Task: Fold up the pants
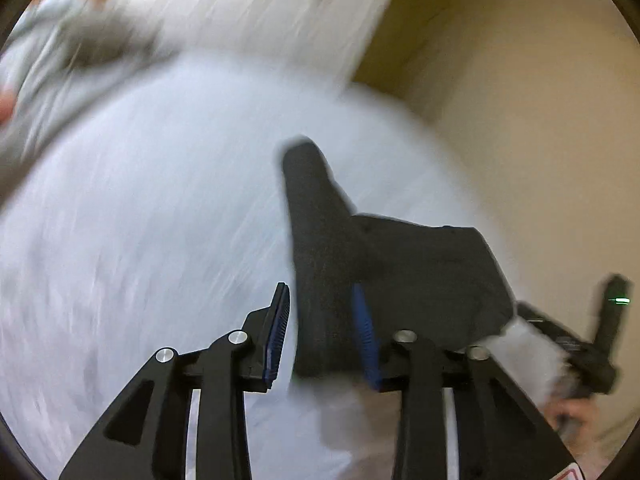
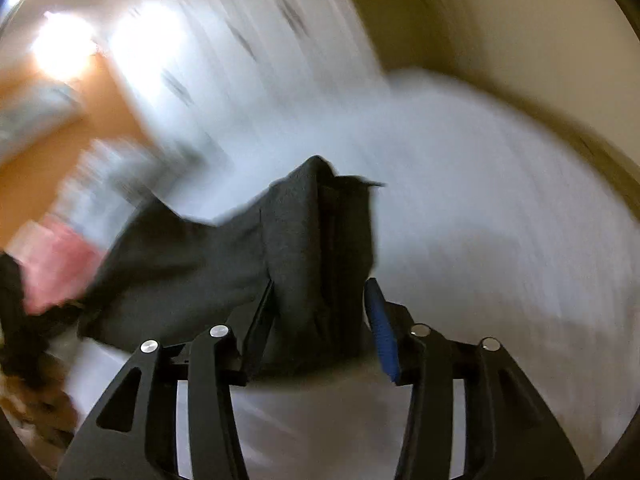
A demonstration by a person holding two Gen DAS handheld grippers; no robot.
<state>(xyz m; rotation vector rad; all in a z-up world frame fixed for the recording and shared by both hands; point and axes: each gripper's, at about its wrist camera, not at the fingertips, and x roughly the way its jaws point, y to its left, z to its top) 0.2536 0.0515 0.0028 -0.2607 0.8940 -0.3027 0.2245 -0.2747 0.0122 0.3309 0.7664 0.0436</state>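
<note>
The dark grey pants [image 1: 420, 272] hang over a white bed [image 1: 160, 220], and both views are blurred. In the left wrist view a fold of the pants stands between the fingers of my left gripper [image 1: 320, 288]. The fold lies against the right blue pad [image 1: 366, 332], and a thin white gap shows beside the left pad [image 1: 278, 332], so the gripper is open. In the right wrist view another fold of the pants [image 2: 180, 272] sits between the fingers of my right gripper [image 2: 321, 282]. That fold rests on the left finger [image 2: 260, 320] and stays clear of the right blue pad [image 2: 382, 336], so the gripper is open.
A beige wall [image 1: 520, 100] borders the bed on the right. White striped fabric [image 1: 260, 8] lies at the bed's far end, with blurred grey clothing [image 1: 72, 48] to its left. An orange floor [image 2: 48, 152] shows past the bed. A blurred pink shape [image 2: 60, 268] is at the left.
</note>
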